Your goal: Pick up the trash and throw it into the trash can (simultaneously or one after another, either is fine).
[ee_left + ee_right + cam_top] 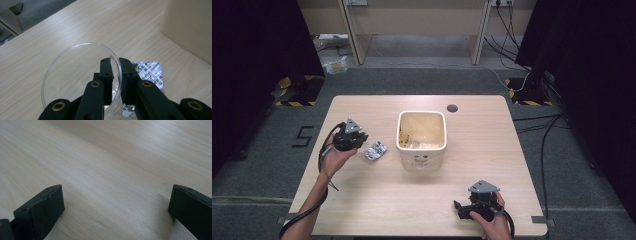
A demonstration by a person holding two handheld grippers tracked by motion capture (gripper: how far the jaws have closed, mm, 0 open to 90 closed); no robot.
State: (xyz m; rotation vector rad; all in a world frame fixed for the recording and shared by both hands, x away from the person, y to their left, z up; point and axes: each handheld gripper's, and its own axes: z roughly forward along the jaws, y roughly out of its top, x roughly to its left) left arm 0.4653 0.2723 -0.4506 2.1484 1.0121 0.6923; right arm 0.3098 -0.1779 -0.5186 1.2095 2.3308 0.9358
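My left gripper (115, 62) is shut on the rim of a clear round dish (75, 72), held just above the wooden table. In the high view the left gripper (361, 142) sits at the table's left, beside a silver blister pack (375, 150). The blister pack (150, 72) lies flat on the wood under and beyond the jaws. My right gripper (458, 206) rests near the front right edge, pointing left. Its jaws stand wide apart over bare wood in the right gripper view (116, 200), with nothing between them.
A cream square bin (422, 114) stands at the table's middle with small scraps inside; its wall (187, 27) rises just right of the dish. A round cable hole (452, 108) sits at the back of the table (377, 200). Cables trail across the floor on the right.
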